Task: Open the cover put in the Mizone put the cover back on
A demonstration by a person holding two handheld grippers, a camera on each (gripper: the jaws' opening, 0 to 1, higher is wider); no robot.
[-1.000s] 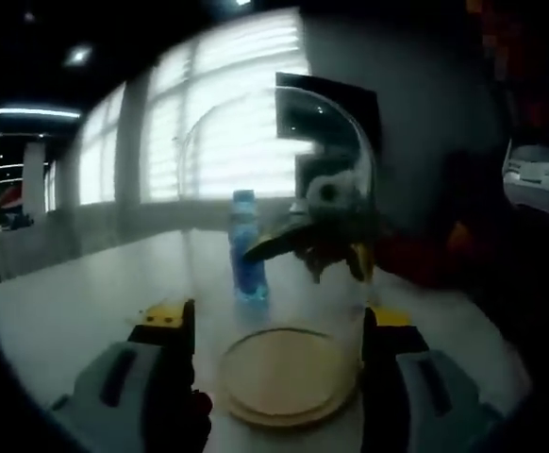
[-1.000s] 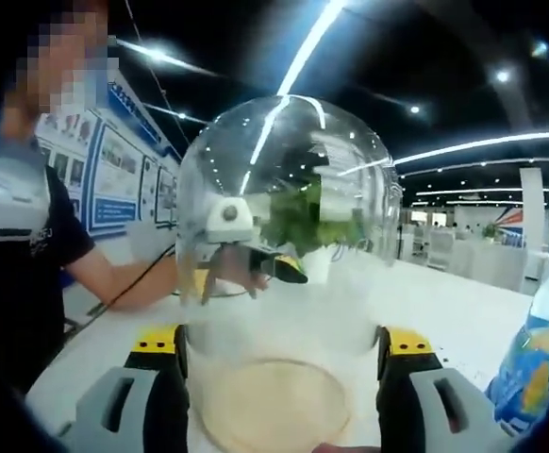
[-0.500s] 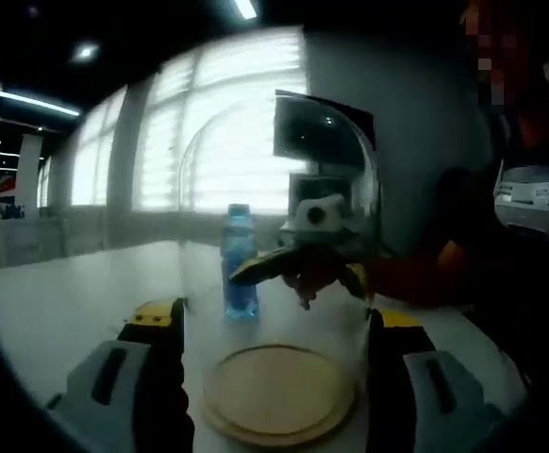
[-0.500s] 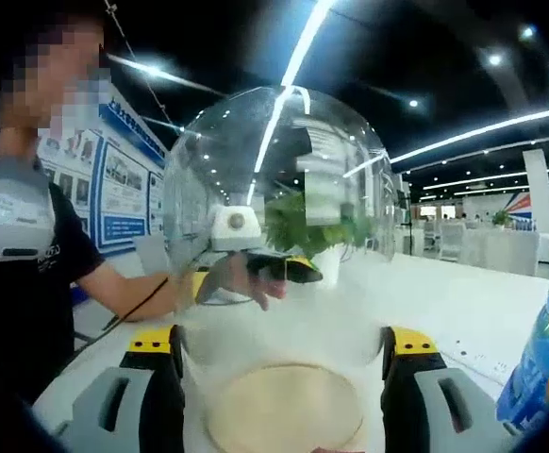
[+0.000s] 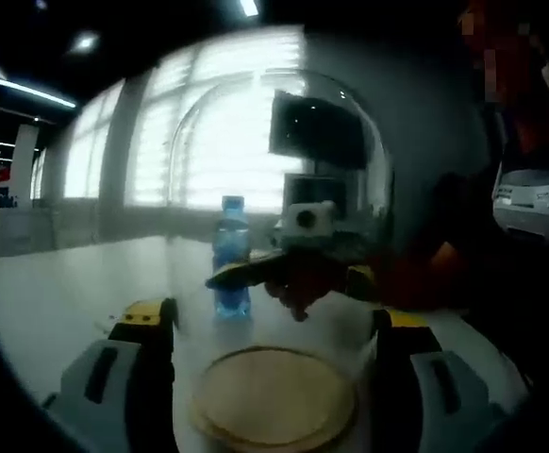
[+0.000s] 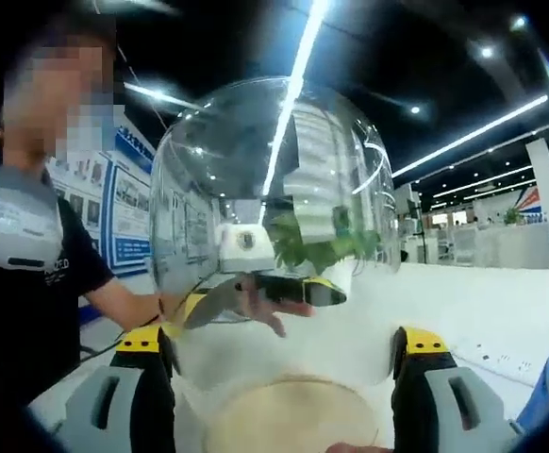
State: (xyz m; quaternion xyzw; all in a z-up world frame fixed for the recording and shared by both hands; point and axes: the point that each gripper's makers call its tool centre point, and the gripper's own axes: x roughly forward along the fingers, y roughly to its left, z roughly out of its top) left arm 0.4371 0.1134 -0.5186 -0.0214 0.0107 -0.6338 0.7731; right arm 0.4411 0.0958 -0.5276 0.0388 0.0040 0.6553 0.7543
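Wood base: round wooden disc (image 5: 273,409) lies flat on the white table (image 5: 58,293), right between the left gripper's (image 5: 273,382) jaws.
Left gripper: jaws spread wide on both sides of the glass cover (image 5: 279,189); can't really tell if they touch it.
Right gripper: right gripper (image 6: 284,377) also has its jaws set wide around the dome, with the disc below.
Cover: clear dome, bottom edge looks lifted off the disc.
Mizone: blue bottle (image 5: 230,255) stands upright on the table past the dome.
Behind: person in a dark shirt (image 6: 29,283), green plant (image 6: 312,247) seen through the glass.
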